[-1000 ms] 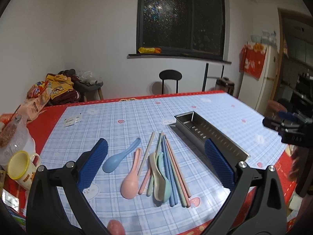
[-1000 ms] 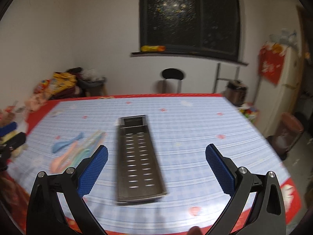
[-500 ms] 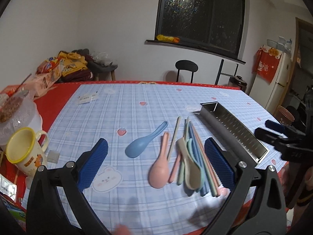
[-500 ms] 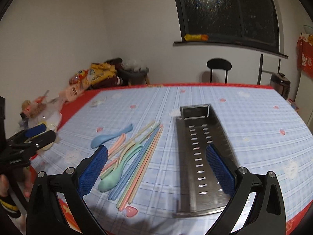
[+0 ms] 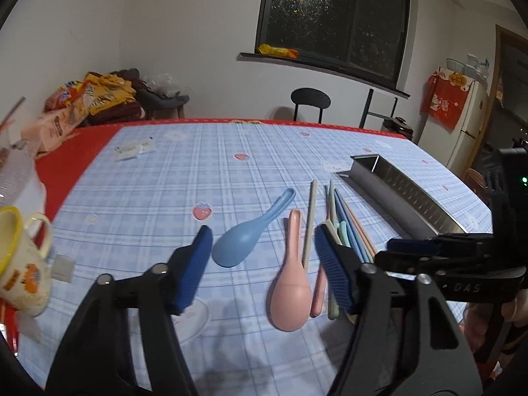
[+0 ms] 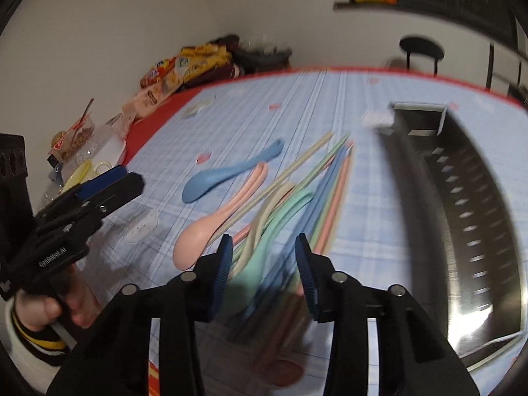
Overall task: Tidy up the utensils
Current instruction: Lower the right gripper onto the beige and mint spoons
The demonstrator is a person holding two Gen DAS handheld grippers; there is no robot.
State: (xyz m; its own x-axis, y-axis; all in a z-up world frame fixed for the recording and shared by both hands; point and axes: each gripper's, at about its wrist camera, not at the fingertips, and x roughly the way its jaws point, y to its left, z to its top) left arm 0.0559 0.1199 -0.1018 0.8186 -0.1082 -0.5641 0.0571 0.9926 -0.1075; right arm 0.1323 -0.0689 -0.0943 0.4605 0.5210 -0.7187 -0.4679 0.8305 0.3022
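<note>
A blue spoon point(image 5: 255, 231) and a pink spoon point(image 5: 292, 279) lie on the checked tablecloth, beside a bundle of pastel chopsticks point(image 5: 341, 227) and more spoons. My left gripper point(image 5: 264, 269) is open and low, its fingers either side of the blue and pink spoons. My right gripper point(image 6: 264, 272) is partly open over the green spoon point(image 6: 274, 234) and the chopsticks point(image 6: 330, 191), holding nothing. A steel perforated tray point(image 5: 406, 198) lies to the right of the utensils; it also shows in the right wrist view point(image 6: 462, 198).
A yellow-rimmed mug point(image 5: 19, 264) and a plastic container point(image 5: 16, 181) stand at the table's left edge. Snack bags point(image 5: 82, 99) are piled at the far left. A black chair point(image 5: 310, 102) stands behind the table. A fridge point(image 5: 468, 125) is at far right.
Both grippers have dropped toward the utensils and their jaws have narrowed. The right gripper has swung left, from over the tray to over the chopsticks and green spoon.
</note>
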